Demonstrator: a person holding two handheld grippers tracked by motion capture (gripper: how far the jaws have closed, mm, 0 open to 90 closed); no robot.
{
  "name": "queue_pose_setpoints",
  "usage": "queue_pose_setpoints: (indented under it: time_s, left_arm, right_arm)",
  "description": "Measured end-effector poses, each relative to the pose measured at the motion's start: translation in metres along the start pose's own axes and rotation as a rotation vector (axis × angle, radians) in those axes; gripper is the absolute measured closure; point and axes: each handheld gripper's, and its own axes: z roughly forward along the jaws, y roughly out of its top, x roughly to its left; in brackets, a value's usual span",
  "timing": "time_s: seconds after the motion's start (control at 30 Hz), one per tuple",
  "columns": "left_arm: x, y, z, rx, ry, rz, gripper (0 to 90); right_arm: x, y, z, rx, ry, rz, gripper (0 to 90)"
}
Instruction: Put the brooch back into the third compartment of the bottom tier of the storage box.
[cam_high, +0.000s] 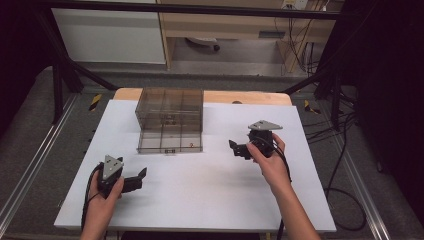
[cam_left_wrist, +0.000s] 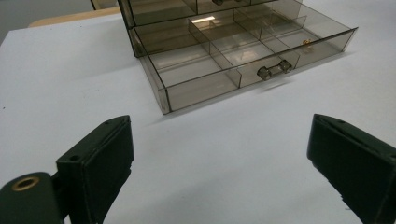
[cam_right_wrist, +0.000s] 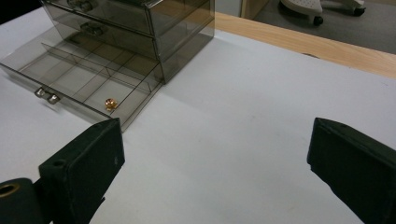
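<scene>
Smoky clear-plastic drawer cabinet (cam_high: 170, 114) stood at the far middle of the white table (cam_high: 200, 195), its bottom drawer (cam_high: 170, 142) pulled out toward the person.

The drawer, split by clear dividers into compartments, held a small orange bead (cam_right_wrist: 110, 103) in a front compartment near one corner, beside the drawer's little clear handle (cam_left_wrist: 273, 69). The black left gripper (cam_high: 140, 176), held low at the table's near left, pointed toward the drawer with its jaws spread wide and nothing between them. The black right gripper (cam_high: 234, 146), held just right of the drawer front, likewise had its jaws parted and empty. Both were apart from the cabinet.
</scene>
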Motion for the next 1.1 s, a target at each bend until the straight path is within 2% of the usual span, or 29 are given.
queue_pose_setpoints:
  time_s: [0.2,0.4,0.63,0.87,0.9,0.97,1.1]
  left_arm:
    - [0.002,-0.002,-0.001,0.002,-0.002,-0.016,7.3]
    - [0.003,-0.002,-0.001,0.005,0.001,-0.006,7.1]
    - [0.0,-0.001,0.002,0.017,-0.01,-0.001,7.0]
    - [0.0,-0.002,0.0,0.023,-0.022,0.001,6.9]
    - [0.0,-0.002,0.0,0.026,-0.016,0.003,6.8]
    - [0.0,-0.002,-0.001,0.04,0.025,-0.006,7.9]
    - [0.001,-0.001,-0.001,0.043,0.005,-0.013,8.1]
  right_arm:
    - [-0.011,-0.012,-0.014,-0.03,-0.022,0.028,3.9]
    - [-0.022,-0.022,-0.028,-0.046,-0.045,0.048,3.5]
    - [-0.026,-0.039,-0.041,-0.074,-0.055,0.09,2.9]
    - [-0.021,-0.065,-0.041,-0.049,-0.045,0.113,3.3]
    - [-0.02,-0.068,-0.042,-0.042,-0.042,0.111,3.3]
    - [-0.017,-0.073,-0.042,-0.024,-0.044,0.111,3.7]
    - [-0.008,-0.083,-0.045,0.012,-0.026,0.11,3.5]
